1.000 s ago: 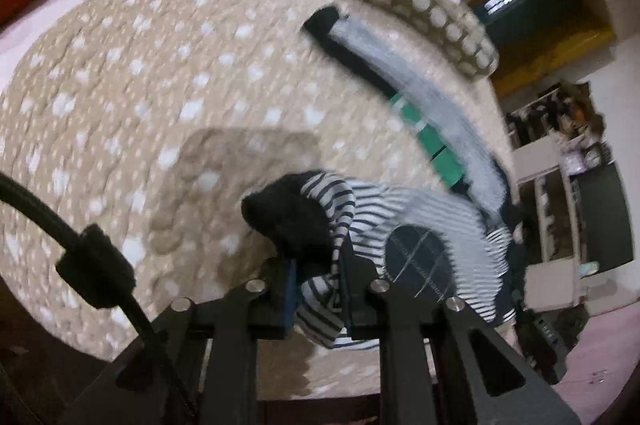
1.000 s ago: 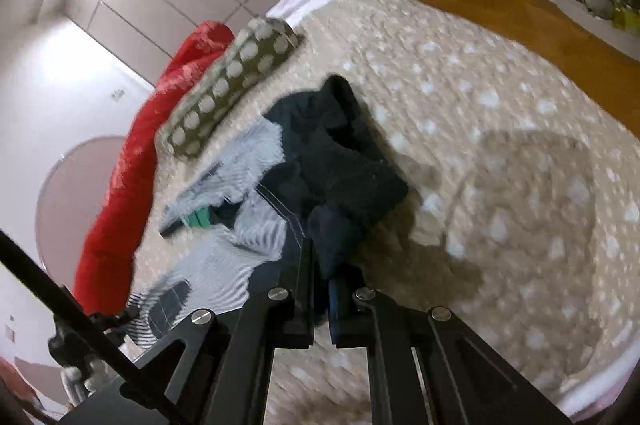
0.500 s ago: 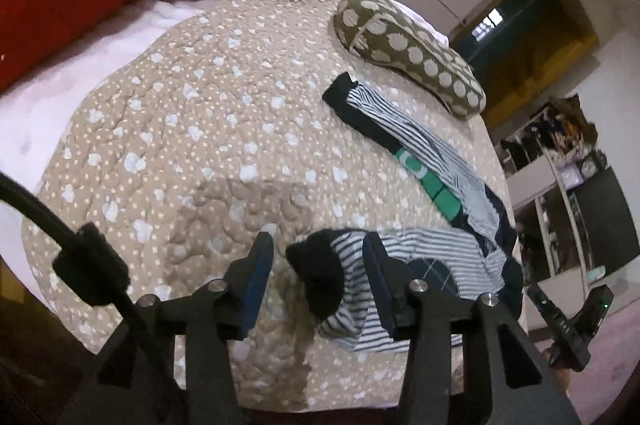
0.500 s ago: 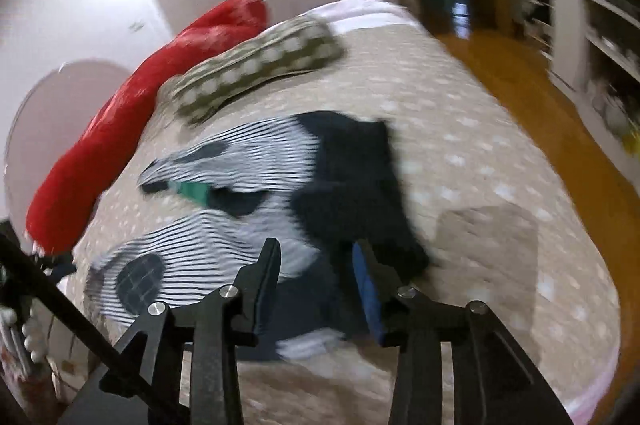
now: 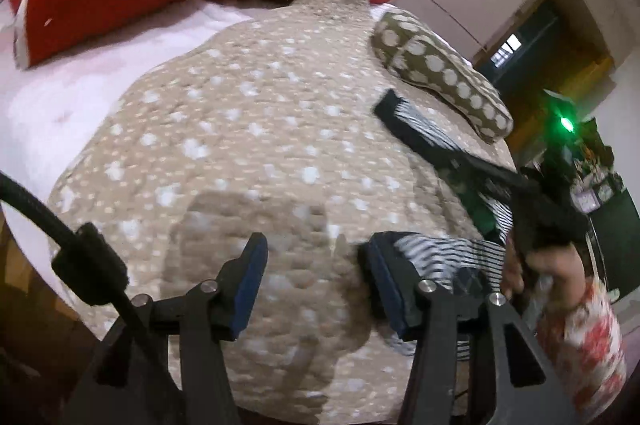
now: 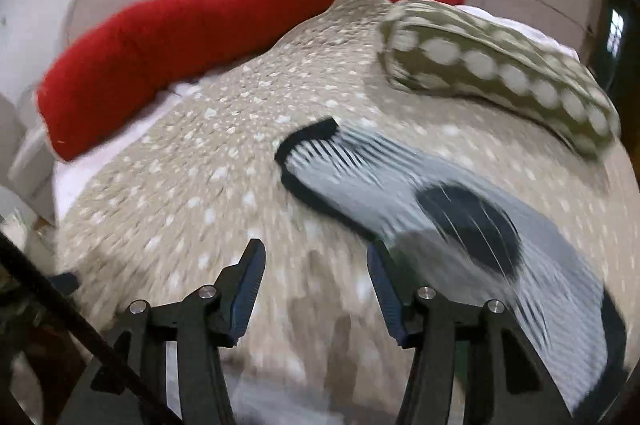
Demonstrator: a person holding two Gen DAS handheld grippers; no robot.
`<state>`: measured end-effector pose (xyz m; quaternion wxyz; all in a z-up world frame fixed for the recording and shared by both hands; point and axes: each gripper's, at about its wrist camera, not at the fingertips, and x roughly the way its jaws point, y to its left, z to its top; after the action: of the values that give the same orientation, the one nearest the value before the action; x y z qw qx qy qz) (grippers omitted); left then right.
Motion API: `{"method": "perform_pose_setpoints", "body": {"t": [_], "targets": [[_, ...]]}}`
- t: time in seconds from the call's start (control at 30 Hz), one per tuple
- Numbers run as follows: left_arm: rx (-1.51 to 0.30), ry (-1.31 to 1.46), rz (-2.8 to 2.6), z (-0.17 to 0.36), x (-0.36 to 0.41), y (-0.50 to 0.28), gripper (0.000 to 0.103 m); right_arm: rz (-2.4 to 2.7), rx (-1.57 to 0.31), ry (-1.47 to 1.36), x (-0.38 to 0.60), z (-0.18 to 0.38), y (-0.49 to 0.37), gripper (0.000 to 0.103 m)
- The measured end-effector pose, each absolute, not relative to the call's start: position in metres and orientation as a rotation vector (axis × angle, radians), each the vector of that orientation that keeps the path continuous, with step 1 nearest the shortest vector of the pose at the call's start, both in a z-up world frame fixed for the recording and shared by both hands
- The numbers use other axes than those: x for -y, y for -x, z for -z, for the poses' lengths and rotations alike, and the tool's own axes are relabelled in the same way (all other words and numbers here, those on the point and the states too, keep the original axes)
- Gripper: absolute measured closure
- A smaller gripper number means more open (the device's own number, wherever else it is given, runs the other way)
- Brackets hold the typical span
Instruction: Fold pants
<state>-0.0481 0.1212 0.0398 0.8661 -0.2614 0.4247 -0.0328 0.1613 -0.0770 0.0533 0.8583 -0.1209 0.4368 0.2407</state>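
Pants (image 6: 440,193) lie on quilt (image 6: 192,193), before pillow (image 6: 500,65).

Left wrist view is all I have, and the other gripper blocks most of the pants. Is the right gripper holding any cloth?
Observer: No. In the right wrist view the right gripper is open, with only the spotted bedspread between its fingers.
Operator: Where are the pants from it?
Observer: The striped pants lie just to the right of its right finger. The picture is too blurred to tell whether they touch.
Operator: How does the hidden stretch of leg lie?
Observer: It lies flat on the bedspread, running from the dark cuff down past a dark oval patch.
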Motion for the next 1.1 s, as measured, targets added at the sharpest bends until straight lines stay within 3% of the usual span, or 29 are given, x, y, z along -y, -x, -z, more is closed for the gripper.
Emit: {"method": "perform_pose_setpoints", "body": {"t": [0.13, 0.17, 0.2, 0.43, 0.57, 0.63, 0.67, 0.77, 0.8, 0.83, 0.87, 0.93, 1.1], "targets": [[-0.883, 0.592, 0.023, -0.029, -0.147, 0.054, 0.051, -0.468, -0.898, 0.394, 0.039, -0.032, -0.186, 0.047], [-0.883, 0.614, 0.026, -0.026, -0.153, 0.056, 0.051, -0.460, -0.922, 0.416, 0.033, -0.026, -0.193, 0.075], [-0.881, 0.636, 0.033, -0.024, -0.158, 0.058, 0.051, -0.456, -0.949, 0.414, 0.030, -0.021, -0.196, 0.095], [-0.855, 0.668, 0.027, -0.026, -0.165, 0.066, 0.051, -0.621, -1.034, 0.208, 0.033, -0.044, -0.175, 0.101], [-0.845, 0.680, 0.021, -0.029, -0.166, 0.071, 0.051, -0.734, -0.997, 0.268, 0.022, -0.074, -0.129, 0.090], [-0.841, 0.687, 0.013, -0.031, -0.168, 0.073, 0.050, -0.894, -1.030, 0.269, 0.015, -0.084, -0.099, 0.089], [-0.840, 0.690, 0.010, -0.031, -0.168, 0.074, 0.050, -0.927, -1.034, 0.303, 0.011, -0.085, -0.087, 0.085], [-0.834, 0.702, 0.015, -0.033, -0.169, 0.078, 0.050, -0.926, -1.010, 0.455, -0.001, -0.074, -0.058, 0.049], [-0.834, 0.703, 0.019, -0.033, -0.168, 0.079, 0.050, -0.907, -1.006, 0.500, -0.003, -0.066, -0.052, 0.050], [-0.833, 0.702, 0.022, -0.034, -0.167, 0.080, 0.050, -0.882, -1.035, 0.538, -0.004, -0.055, -0.052, 0.059], [-0.832, 0.701, 0.026, -0.036, -0.167, 0.082, 0.050, -0.865, -1.067, 0.550, -0.004, -0.048, -0.054, 0.095], [-0.822, 0.702, 0.030, -0.038, -0.169, 0.085, 0.049, -0.881, -1.090, 0.417, 0.007, -0.057, -0.059, 0.095], [-0.801, 0.756, 0.027, -0.037, -0.183, 0.091, 0.047, -1.123, -1.147, -0.236, 0.049, -0.093, -0.084, 0.092]]}}
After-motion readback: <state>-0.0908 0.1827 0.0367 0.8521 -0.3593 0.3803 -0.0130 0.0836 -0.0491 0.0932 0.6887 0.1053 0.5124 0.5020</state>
